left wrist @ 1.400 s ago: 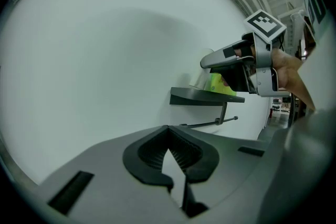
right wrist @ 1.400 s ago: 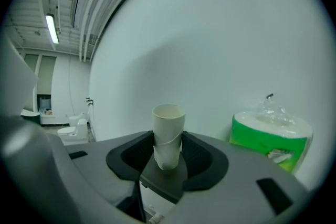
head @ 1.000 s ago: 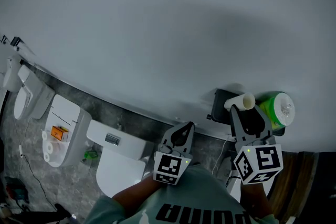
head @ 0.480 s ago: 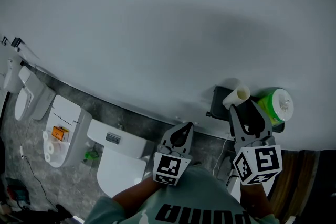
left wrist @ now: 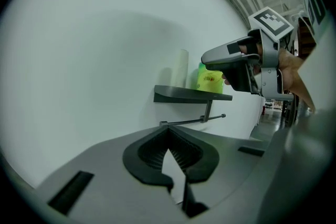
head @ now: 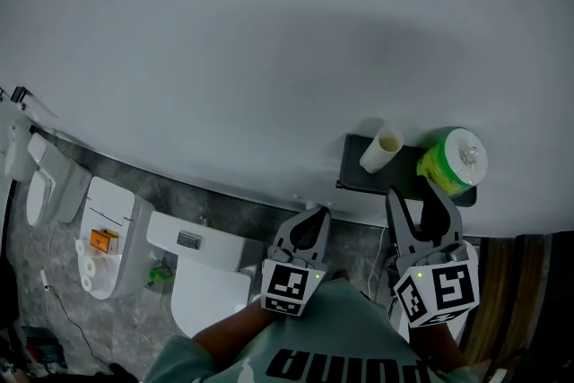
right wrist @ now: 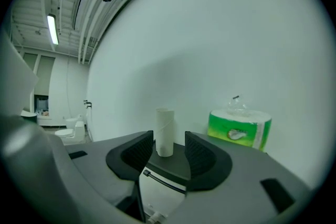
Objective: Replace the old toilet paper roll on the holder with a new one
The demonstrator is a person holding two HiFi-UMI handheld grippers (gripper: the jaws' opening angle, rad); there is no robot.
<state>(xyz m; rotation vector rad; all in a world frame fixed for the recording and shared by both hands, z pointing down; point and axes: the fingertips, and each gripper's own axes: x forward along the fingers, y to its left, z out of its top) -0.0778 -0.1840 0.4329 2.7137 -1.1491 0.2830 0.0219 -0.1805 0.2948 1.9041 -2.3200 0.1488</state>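
1. Background: plain white wall [head: 269, 31] across most of the head view, grey speckled floor [head: 161, 188] along its foot, a white toilet [head: 208, 287] at lower left. A washroom, with these fixtures well apart from the work at lower right.
2. Lower centre: left gripper [head: 316, 215], closed tip to tip with nothing inside. Held low and back from the shelf, probably as the idle hand, out of the other's way.
3. In the left gripper view, right of centre: holder bar [left wrist: 191, 121] under the shelf, thin and bare, judged ready for the fresh roll.
4. Right of centre in the head view: black shelf [head: 354, 170] on the wall, serving as a parking spot above the bar.
5. On the shelf's left part: empty cardboard tube [head: 380, 151], upright on one end and so unlikely to roll off. Old roll apparently already off the holder.
6. On the shelf's right part, near the tube but not touching it: new roll [head: 453, 161] in green wrap, within easy reach.
7. Lower right, just below the shelf's front edge: right gripper [head: 417, 193], fingers partly spread, holding nothing. Tube framed between them in the right gripper view, yet farther off and untouched. Probably due to swing right toward the green roll.
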